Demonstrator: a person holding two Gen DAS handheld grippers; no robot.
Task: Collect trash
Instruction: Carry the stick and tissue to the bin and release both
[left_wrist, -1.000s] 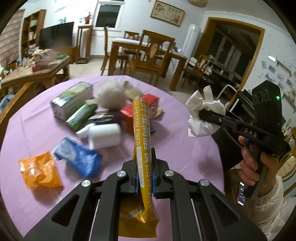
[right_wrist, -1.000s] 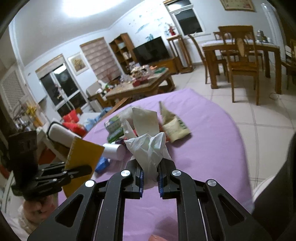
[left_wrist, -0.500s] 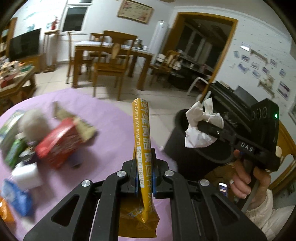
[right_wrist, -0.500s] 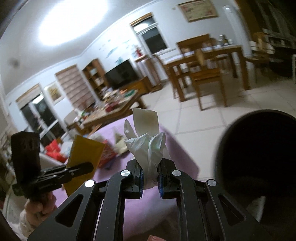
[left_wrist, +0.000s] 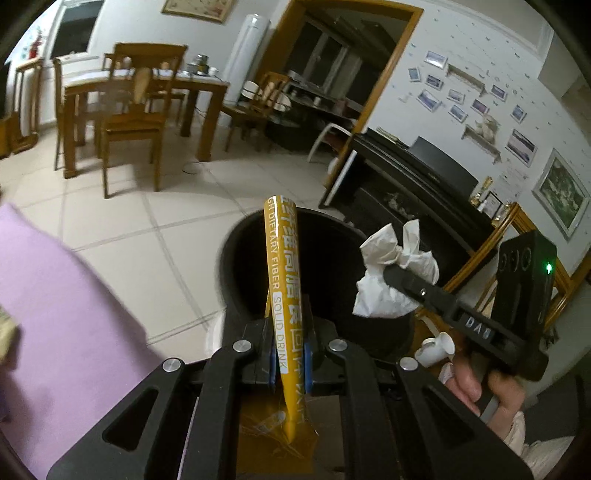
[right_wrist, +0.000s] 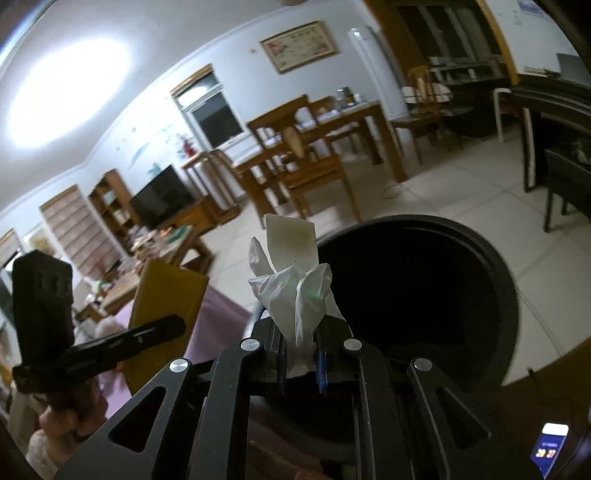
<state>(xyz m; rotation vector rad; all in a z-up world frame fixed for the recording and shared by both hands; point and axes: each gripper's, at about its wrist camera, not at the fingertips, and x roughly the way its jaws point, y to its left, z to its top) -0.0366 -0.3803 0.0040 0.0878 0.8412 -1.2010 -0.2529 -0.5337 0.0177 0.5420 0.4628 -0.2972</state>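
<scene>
- The black bin (left_wrist: 332, 266) is stood on the floor just past the purple bench (left_wrist: 66, 302) edge, its mouth open below both loads.
- The yellow drink packet (left_wrist: 286, 295) is clamped upright in the left tongs (left_wrist: 290, 354); release is best made only once it is centred over the mouth.
- The crumpled tissue (right_wrist: 295, 291) is clamped in the right tongs (right_wrist: 301, 354), over the near rim.

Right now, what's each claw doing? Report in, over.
Left claw shut on yellow packet. Right claw shut on crumpled tissue. Both at the black bin, mouth open. Nothing in the way.
</scene>
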